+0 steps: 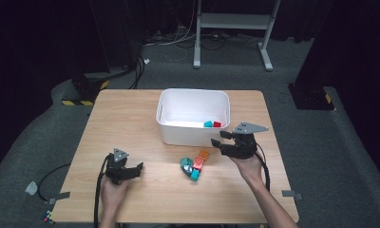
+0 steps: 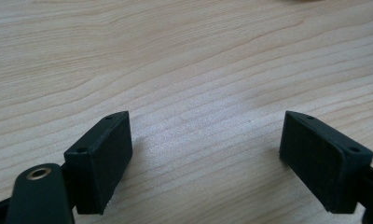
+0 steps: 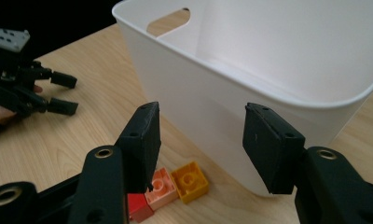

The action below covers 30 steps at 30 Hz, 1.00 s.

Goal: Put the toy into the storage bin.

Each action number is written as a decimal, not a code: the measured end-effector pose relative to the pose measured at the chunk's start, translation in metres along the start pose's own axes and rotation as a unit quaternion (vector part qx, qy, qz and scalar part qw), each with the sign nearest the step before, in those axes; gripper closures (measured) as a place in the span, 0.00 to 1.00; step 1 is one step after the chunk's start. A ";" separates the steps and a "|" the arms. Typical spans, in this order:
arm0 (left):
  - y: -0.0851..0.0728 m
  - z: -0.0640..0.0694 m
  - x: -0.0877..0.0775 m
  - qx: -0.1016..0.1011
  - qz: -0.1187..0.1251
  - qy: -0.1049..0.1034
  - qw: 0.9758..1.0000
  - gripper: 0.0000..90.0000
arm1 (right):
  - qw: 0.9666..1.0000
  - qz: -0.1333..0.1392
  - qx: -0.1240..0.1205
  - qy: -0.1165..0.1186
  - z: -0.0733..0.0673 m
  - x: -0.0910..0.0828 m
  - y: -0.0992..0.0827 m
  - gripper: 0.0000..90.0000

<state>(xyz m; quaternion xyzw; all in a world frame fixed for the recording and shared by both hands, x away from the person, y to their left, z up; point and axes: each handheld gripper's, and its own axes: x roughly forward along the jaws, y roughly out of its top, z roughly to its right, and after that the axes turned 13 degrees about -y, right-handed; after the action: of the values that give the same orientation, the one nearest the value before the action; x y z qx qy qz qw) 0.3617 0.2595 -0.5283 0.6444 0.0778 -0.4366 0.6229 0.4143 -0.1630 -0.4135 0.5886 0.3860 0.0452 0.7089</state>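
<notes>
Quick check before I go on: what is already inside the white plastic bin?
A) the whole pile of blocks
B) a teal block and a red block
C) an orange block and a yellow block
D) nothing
B: in the high view the white plastic bin holds a teal block and a red block against its near wall, while the other blocks lie on the wooden table in front.

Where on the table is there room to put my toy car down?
Bare wood lies left of the white bin, between it and the table edge, and along the near edge between the left gripper and the person's right forearm. It is crowded in front of the bin, by the pile of bricks and the right gripper.
</notes>
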 end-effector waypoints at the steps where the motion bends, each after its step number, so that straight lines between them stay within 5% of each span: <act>1: 0.000 0.000 0.000 0.000 0.000 0.000 1.000 0.19 | 1.000 -0.003 0.000 -0.001 -0.001 0.001 -0.004 0.52; 14: 0.000 0.000 0.000 0.000 0.000 0.000 1.000 0.19 | 0.999 -0.050 0.007 -0.008 -0.005 0.029 -0.044 0.52; 30: 0.000 0.000 0.000 0.000 0.000 0.000 1.000 0.19 | 0.995 -0.094 0.017 -0.026 -0.010 0.068 -0.065 0.52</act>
<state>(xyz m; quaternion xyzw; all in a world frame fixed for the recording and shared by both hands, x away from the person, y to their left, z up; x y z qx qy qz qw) 0.3618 0.2595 -0.5282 0.6445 0.0779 -0.4364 0.6229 0.4301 -0.1393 -0.5032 0.5627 0.4218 -0.0429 0.7097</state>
